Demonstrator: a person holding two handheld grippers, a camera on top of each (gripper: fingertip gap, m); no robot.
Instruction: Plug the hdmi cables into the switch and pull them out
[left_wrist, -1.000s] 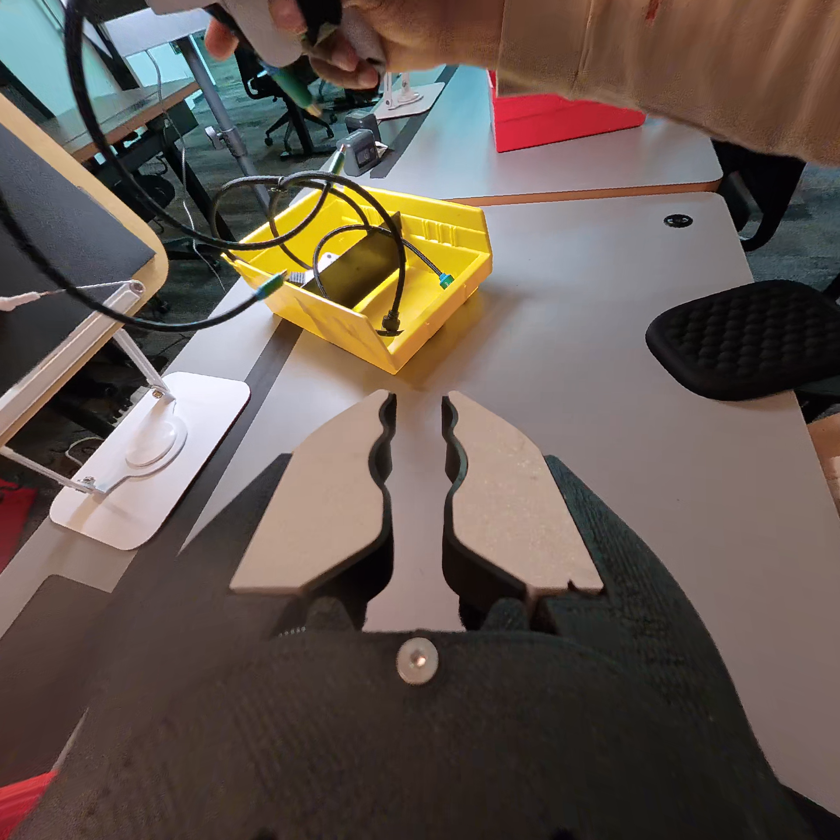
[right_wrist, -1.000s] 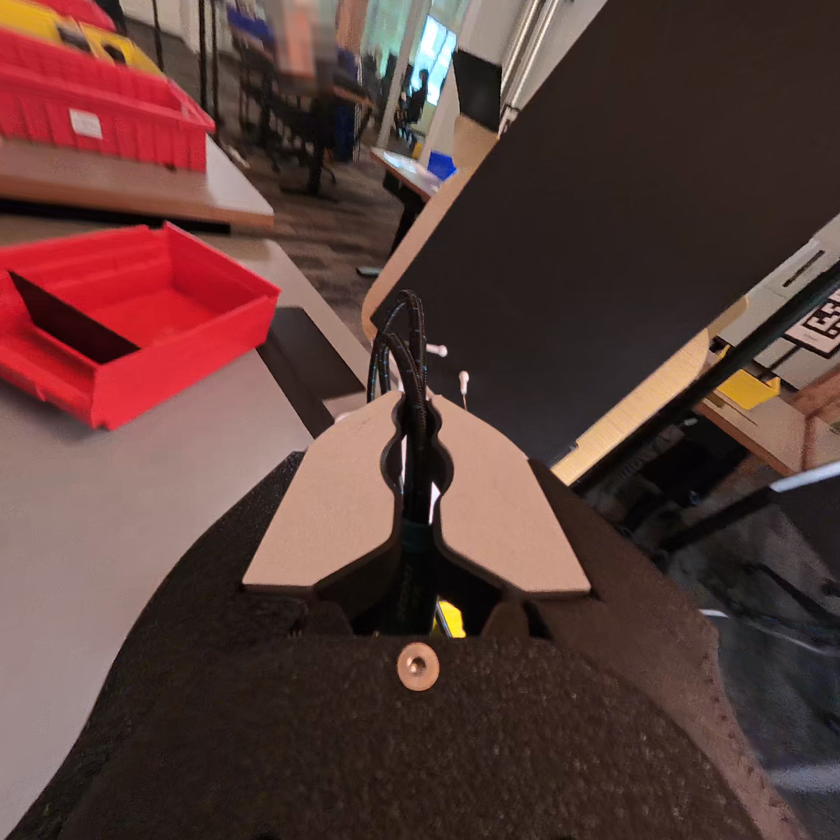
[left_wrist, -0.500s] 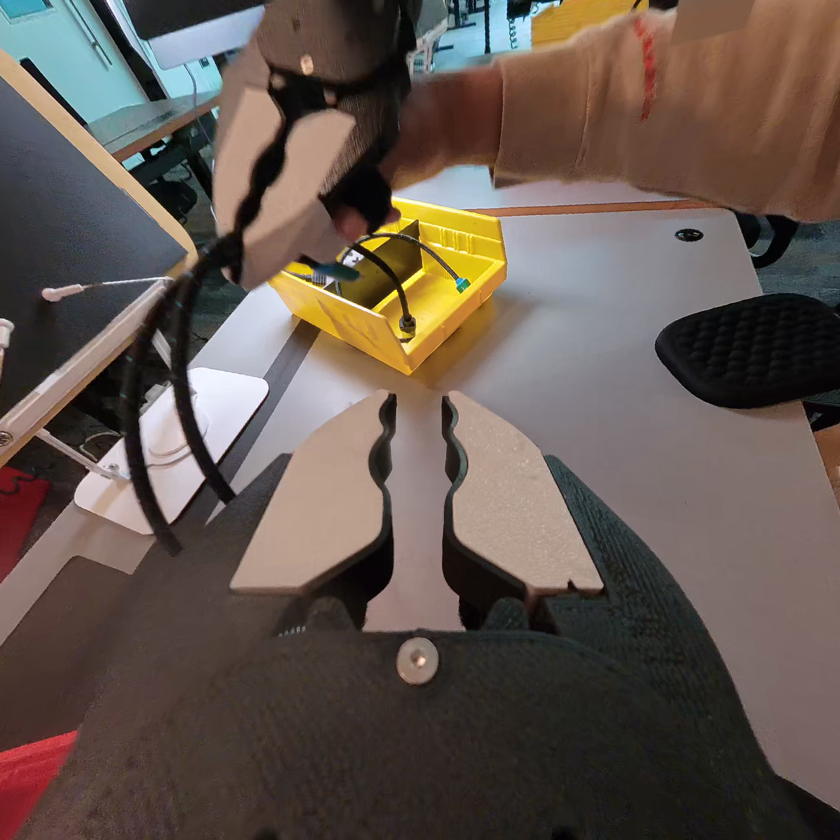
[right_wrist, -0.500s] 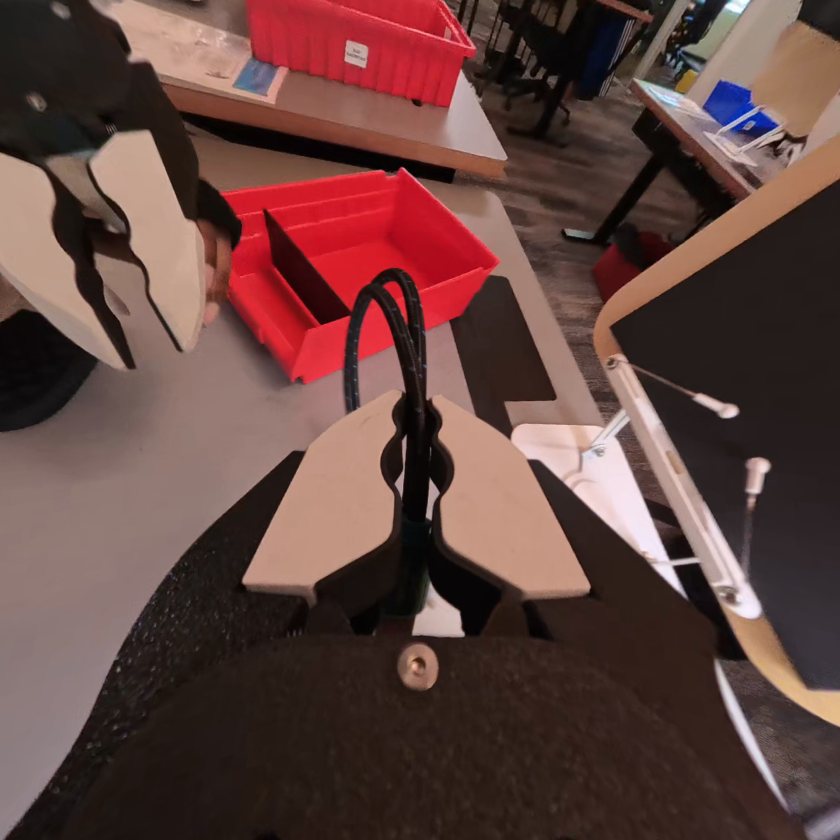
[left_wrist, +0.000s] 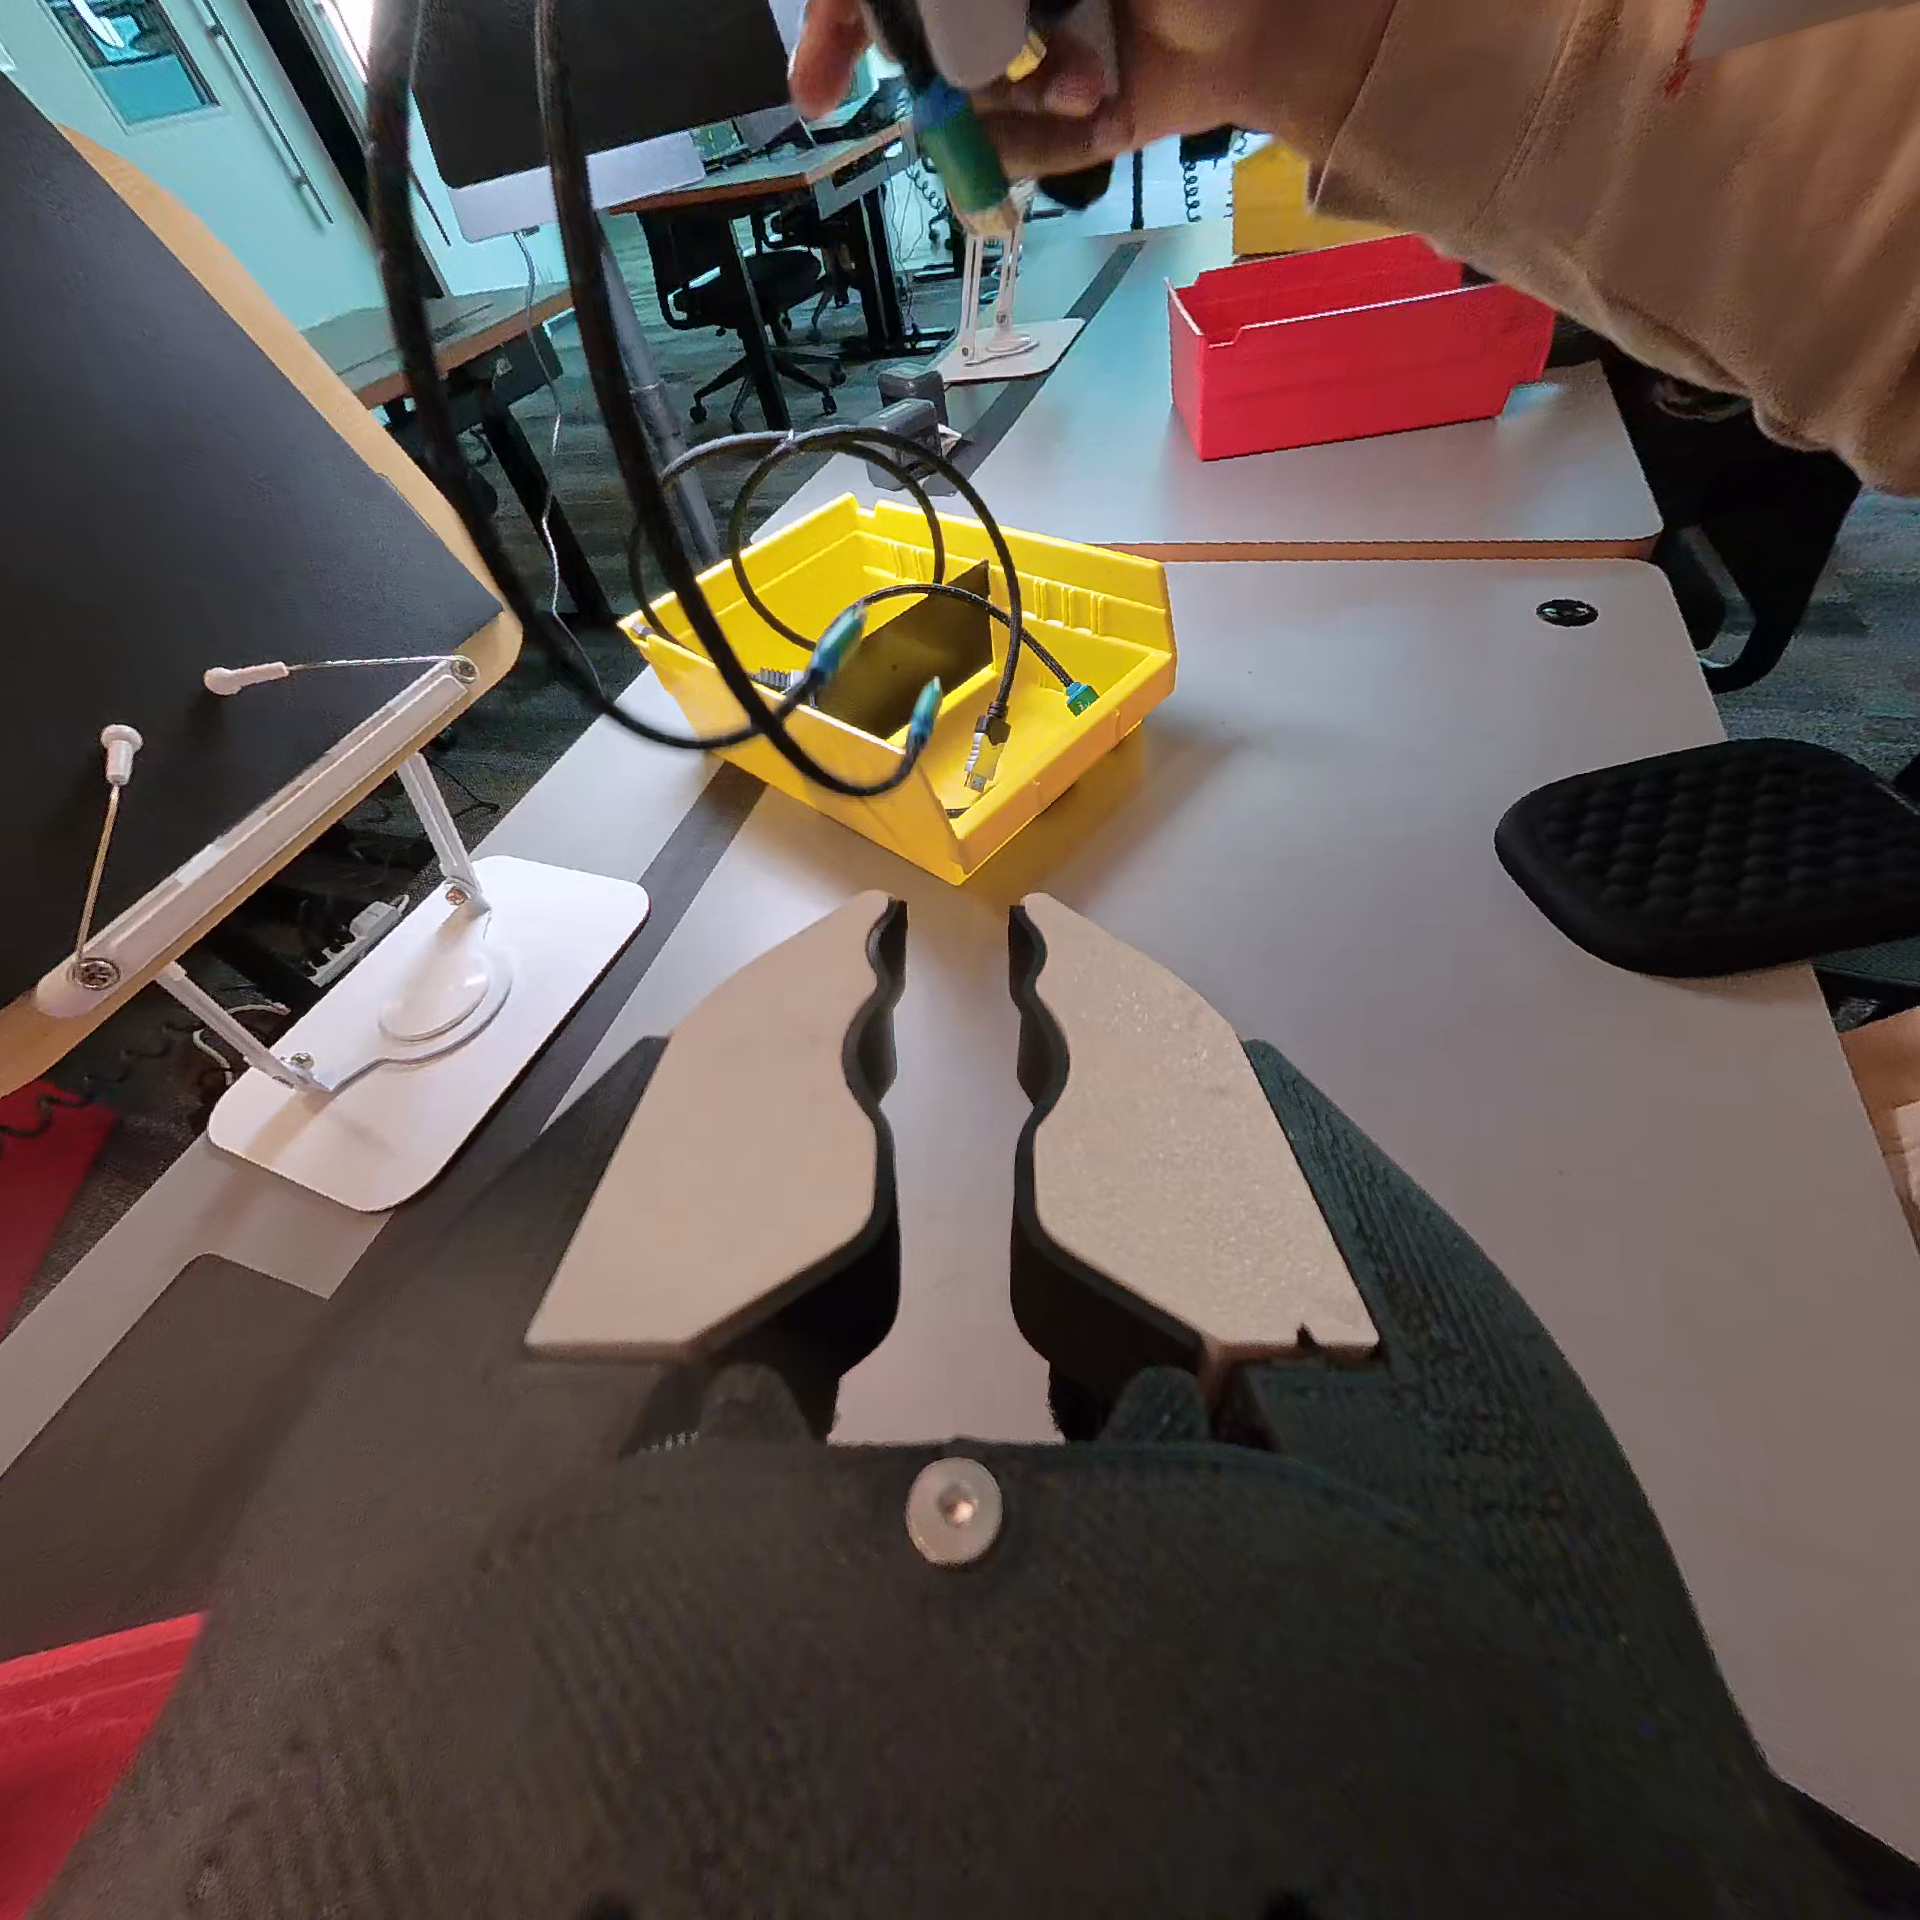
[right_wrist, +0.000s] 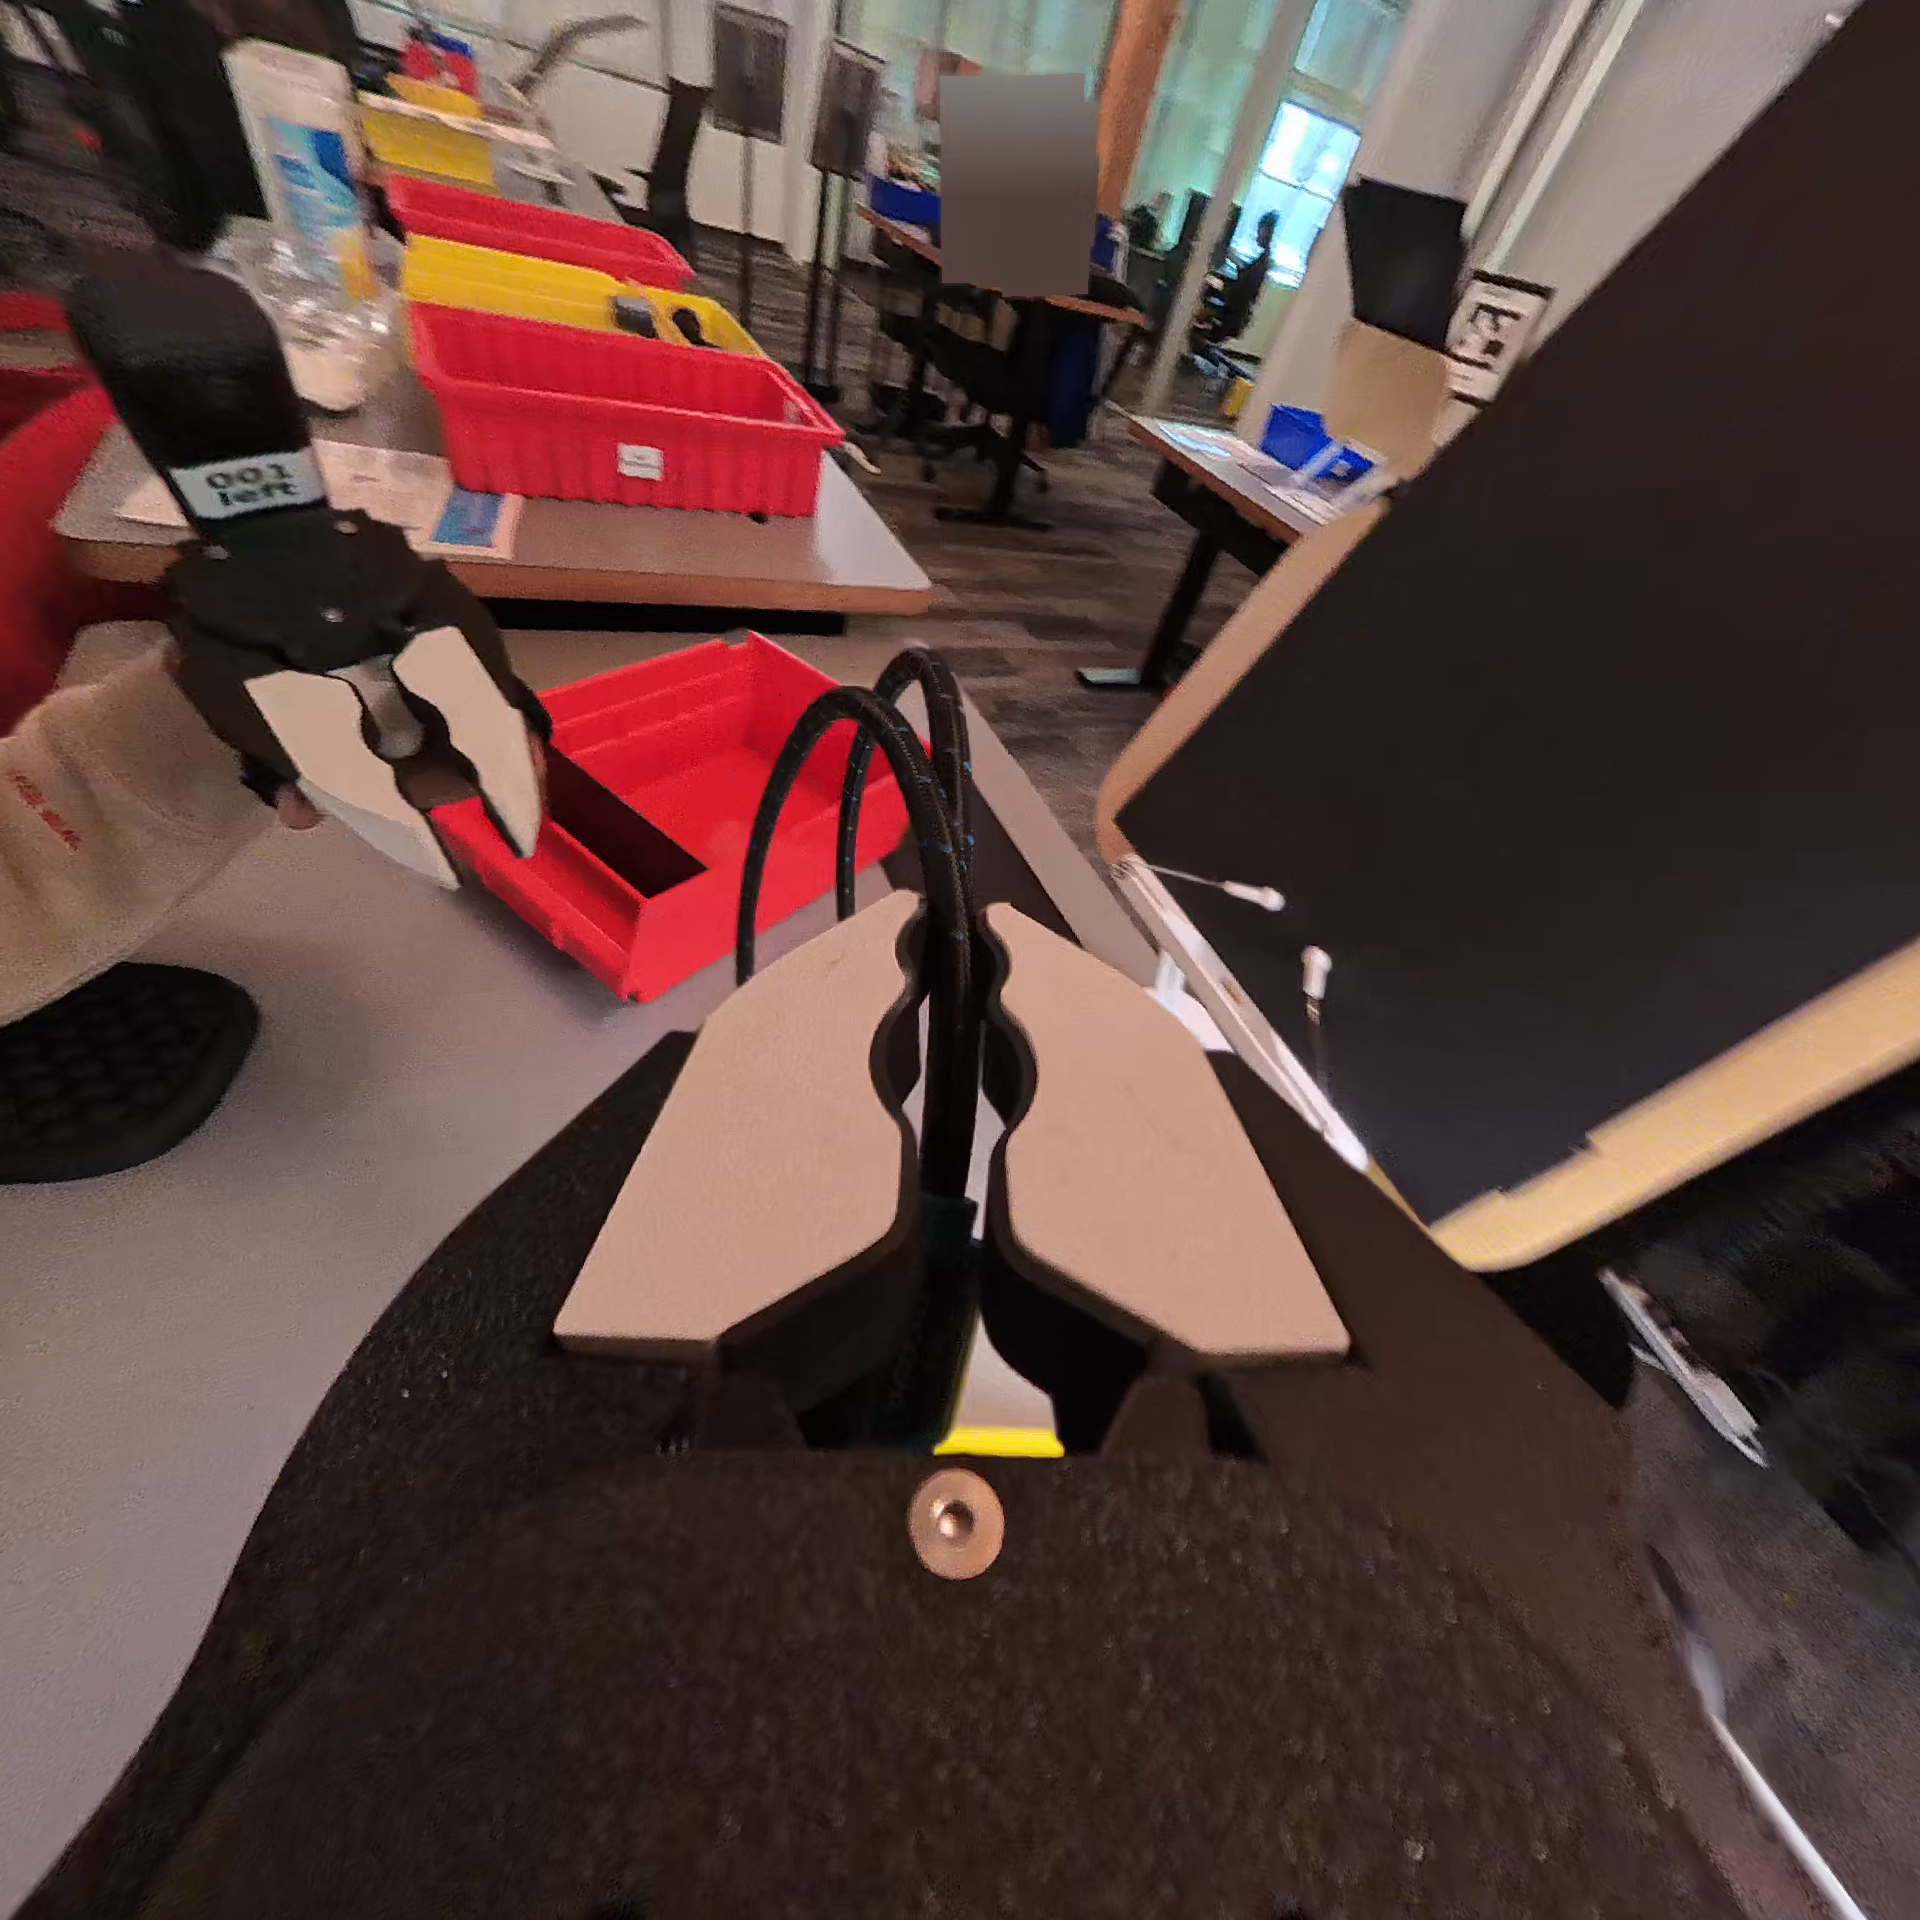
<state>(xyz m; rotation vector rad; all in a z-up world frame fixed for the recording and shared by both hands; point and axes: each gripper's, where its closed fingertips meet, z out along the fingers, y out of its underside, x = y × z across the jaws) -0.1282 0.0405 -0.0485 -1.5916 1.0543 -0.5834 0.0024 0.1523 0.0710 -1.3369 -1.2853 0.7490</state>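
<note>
Above the grey table (left_wrist: 1351, 831), left gripper (left_wrist: 956, 925) hung parted and empty, yellow bin (left_wrist: 1127, 623) of cables beyond — only the right wrist view showed right gripper (right_wrist: 951, 920) clamped on black HDMI cable (right_wrist: 940, 1039), red bin (right_wrist: 727, 769) ahead.

one yellow bin (left_wrist: 1049, 774), two red bins (right_wrist: 717, 821) — several cables (left_wrist: 977, 582)

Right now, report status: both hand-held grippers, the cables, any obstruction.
Left hand-held gripper open, empty, above the grey desk. Right hand-held gripper shut on a black HDMI cable, lifted. More cables in the yellow bin. No obstruction seen.
</note>
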